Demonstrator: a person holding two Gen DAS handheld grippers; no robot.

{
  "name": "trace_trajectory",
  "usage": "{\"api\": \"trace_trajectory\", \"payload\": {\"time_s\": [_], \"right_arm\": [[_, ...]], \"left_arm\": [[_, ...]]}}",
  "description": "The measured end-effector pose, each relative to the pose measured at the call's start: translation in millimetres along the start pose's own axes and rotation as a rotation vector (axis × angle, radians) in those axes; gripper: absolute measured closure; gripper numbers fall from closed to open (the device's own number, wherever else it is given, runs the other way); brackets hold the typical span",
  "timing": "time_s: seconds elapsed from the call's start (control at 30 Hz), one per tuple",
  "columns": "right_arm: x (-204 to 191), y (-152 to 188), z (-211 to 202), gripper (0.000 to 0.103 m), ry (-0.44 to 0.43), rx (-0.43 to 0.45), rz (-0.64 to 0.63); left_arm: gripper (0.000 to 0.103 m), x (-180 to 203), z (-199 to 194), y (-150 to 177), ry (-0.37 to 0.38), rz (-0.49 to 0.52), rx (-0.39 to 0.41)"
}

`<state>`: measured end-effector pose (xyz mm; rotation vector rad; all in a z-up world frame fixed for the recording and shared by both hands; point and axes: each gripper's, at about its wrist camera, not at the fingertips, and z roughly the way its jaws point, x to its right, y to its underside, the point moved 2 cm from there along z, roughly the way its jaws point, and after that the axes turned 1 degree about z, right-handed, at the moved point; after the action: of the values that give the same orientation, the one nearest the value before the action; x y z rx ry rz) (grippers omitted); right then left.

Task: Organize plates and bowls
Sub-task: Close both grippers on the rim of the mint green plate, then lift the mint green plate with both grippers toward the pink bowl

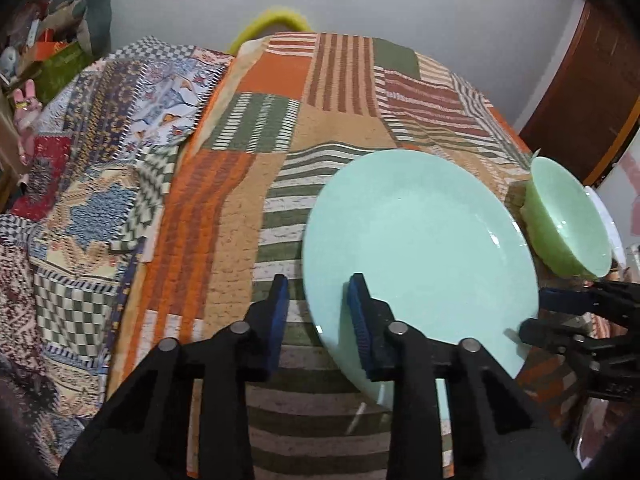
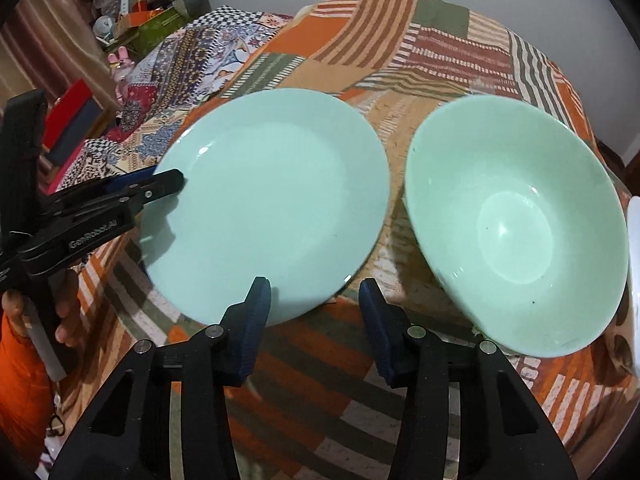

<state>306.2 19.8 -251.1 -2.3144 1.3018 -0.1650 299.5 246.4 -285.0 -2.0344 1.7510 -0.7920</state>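
- The plate [image 2: 266,212], pale mint, lies flat on the patchwork cloth [image 1: 240,208] covering the tabletop; the bowl [image 2: 516,220], a greener mint, sits just beside it on its right, apart from it.
- The left tongs [image 1: 318,304] stand open at the plate's near-left edge: one blue pad [image 1: 360,312] lies over the rim, the other over the cloth beside it. Nothing is gripped.
- The right tongs [image 2: 314,308] stand open, one pad over the plate's near rim, the other over the cloth in the gap toward the bowl.
- A white dish edge [image 2: 634,264] shows at the bowl's far right.
- Surroundings: a second patterned cloth [image 1: 100,184] lies to the left; clutter with a pink rabbit toy [image 1: 26,110] beyond it; a yellow hoop [image 1: 272,24] behind the tabletop.
- Legible writing: "GenRobot.AI" [image 2: 93,234] on the left tongs' body, seen from the right wrist view.
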Motion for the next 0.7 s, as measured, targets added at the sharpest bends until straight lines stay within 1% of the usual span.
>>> {"api": "trace_trajectory", "payload": {"time_s": [0.07, 0.13, 0.2, 0.33, 0.4, 0.7], "right_arm": [[4, -2, 5, 0.061, -0.010, -0.015, 0.019], [4, -4, 6, 0.066, -0.012, -0.012, 0.028], [2, -6, 7, 0.071, -0.028, -0.013, 0.029], [1, -4, 7, 0.073, -0.031, -0.014, 0.033], [1, -2, 6, 0.074, -0.053, -0.028, 0.033], [-12, 22, -2, 0.074, -0.113, -0.079, -0.022]], "left_arm": [[0.081, 4, 0, 0, 0.006, 0.016, 0.003], [0.081, 6, 0, 1, -0.005, 0.030, 0.009], [0.081, 5, 0, 1, 0.009, 0.022, 0.006], [0.082, 3, -4, 5, 0.016, 0.012, -0.006], [0.082, 4, -9, 9, 0.012, 0.014, -0.010], [0.081, 6, -35, 44, 0.008, 0.013, -0.050]]}}
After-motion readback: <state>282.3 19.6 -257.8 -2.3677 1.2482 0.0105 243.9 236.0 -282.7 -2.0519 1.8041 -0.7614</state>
